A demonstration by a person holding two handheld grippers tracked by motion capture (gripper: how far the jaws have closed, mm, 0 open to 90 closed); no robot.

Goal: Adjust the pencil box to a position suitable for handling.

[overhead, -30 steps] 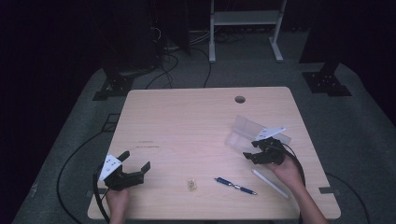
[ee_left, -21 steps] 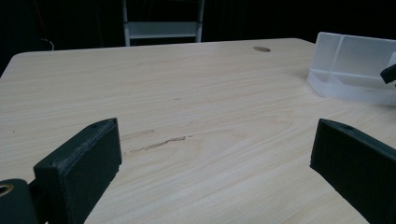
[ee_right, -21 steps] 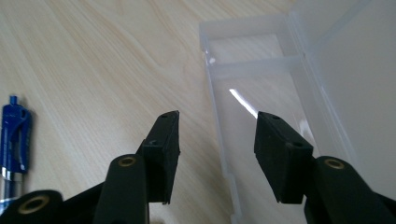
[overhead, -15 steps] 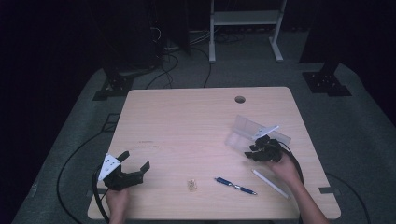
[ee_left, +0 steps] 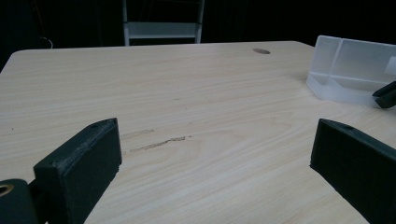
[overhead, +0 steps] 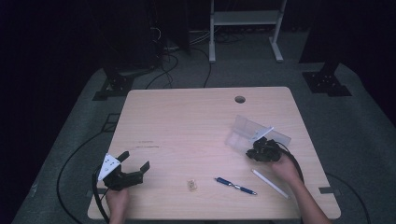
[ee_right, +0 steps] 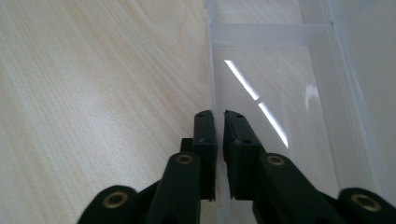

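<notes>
— Where is the right gripper (ee_right: 218,122)?

— Near the right edge of the table (overhead: 187,116), about halfway along it, at the clear plastic tray (overhead: 254,132). In the right gripper view its jaws straddle the tray's thin side wall (ee_right: 211,74), one outside over the wood, one inside the compartment.

— Pinching it?

— Yes. The jaws have just been closing, and now they stand pressed together on that wall with only the plastic between them. In the high view the right gripper (overhead: 262,150) sits at the tray's near end, with the hand behind it.

— And the tray itself?

— It rests flat on the table, lying at a slant, with dividers splitting it into compartments. The compartment in front of the jaws holds nothing but a bright reflection.

— The left gripper (overhead: 133,169)?

— Near the front left corner, held low over the wood. Its jaws are spread wide, with bare table between them. The left gripper view shows the tray (ee_left: 350,70) well apart, far across the table.

— Anything else on the table?

— A blue pen (overhead: 236,185) and a white stick (overhead: 271,183) lie near the front edge, just in front of the right hand, with a small tan object (overhead: 192,185) towards the middle of that edge. A round hole (overhead: 240,99) sits near the back edge.
</notes>
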